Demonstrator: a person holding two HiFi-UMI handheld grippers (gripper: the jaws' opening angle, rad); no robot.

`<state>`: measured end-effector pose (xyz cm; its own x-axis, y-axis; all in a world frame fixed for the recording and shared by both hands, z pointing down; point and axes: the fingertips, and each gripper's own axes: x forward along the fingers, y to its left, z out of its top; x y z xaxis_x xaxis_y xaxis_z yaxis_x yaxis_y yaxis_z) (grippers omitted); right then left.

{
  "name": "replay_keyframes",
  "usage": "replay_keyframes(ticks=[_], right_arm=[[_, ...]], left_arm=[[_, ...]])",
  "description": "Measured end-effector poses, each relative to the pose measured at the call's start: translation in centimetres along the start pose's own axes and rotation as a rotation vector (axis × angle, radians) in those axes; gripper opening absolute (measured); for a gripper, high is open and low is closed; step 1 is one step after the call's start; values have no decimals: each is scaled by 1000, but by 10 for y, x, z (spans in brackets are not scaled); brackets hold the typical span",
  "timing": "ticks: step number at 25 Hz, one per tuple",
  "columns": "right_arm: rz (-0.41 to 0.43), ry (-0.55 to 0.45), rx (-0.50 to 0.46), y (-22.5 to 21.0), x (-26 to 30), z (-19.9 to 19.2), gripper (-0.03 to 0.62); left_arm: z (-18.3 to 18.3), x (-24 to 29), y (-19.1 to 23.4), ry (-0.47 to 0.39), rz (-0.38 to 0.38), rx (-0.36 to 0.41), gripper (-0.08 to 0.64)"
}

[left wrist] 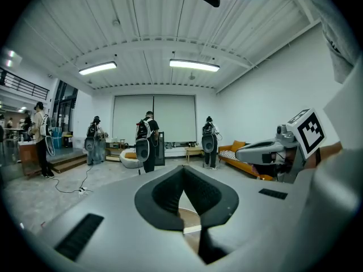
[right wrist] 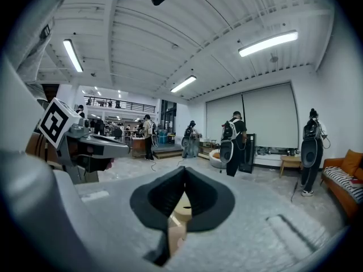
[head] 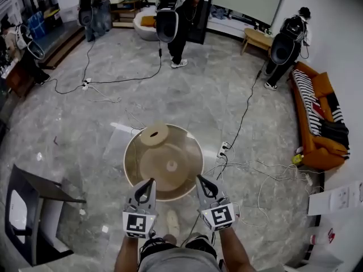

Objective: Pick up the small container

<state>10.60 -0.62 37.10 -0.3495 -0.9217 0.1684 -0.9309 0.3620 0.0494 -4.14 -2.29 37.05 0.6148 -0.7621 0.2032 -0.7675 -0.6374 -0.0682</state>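
From where I stand, the person holds both grippers low over the near edge of the round table (head: pixel 131 146). The left gripper (head: pixel 148 182) has its jaws closed tip to tip with nothing between them, and the right gripper (head: pixel 202 179) is closed and empty too.

The small container (head: pixel 171 165), as I take it, is the little pale round piece sitting near the middle of the tabletop, just ahead of both grippers and between their lines of reach. A wider flat disc (head: pixel 154 134) with a hole in it lies at the far rim, well apart from it.

The container looks light and stiff, wood or hard plastic by its colour, though it is too small to be sure. Its round side could slide out of flat pads, so I'd take it across the middle of its body, low down, squeezing gently. Either gripper would have to spread its jaws first.
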Motion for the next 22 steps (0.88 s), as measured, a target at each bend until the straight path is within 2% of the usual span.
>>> replay_keyframes(ticks=[4,6,9,11,13,17,22], right_arm=[[27,9,-6,-11,45,-12,0],[46,12,-6,-13,63,-24,0],[75,21,-11,-18,90,-41,0],[96,32,-10,-20,109,-53,0],[120,53,-2,-20,126,-67,0],[167,99,3,-23,158,-103,0],[214,150,13,-30,195,-166,0]], left_arm=[[-10,33,21,23,30,-47,17],[-22,46,28,34,46,-68,17],[-44,66,38,37,58,-50,17],[-52,79,45,54,80,-99,17],[-67,91,54,67,92,-103,17],[-103,115,65,102,137,-152,17],[-159,147,75,137,174,-196,17]])
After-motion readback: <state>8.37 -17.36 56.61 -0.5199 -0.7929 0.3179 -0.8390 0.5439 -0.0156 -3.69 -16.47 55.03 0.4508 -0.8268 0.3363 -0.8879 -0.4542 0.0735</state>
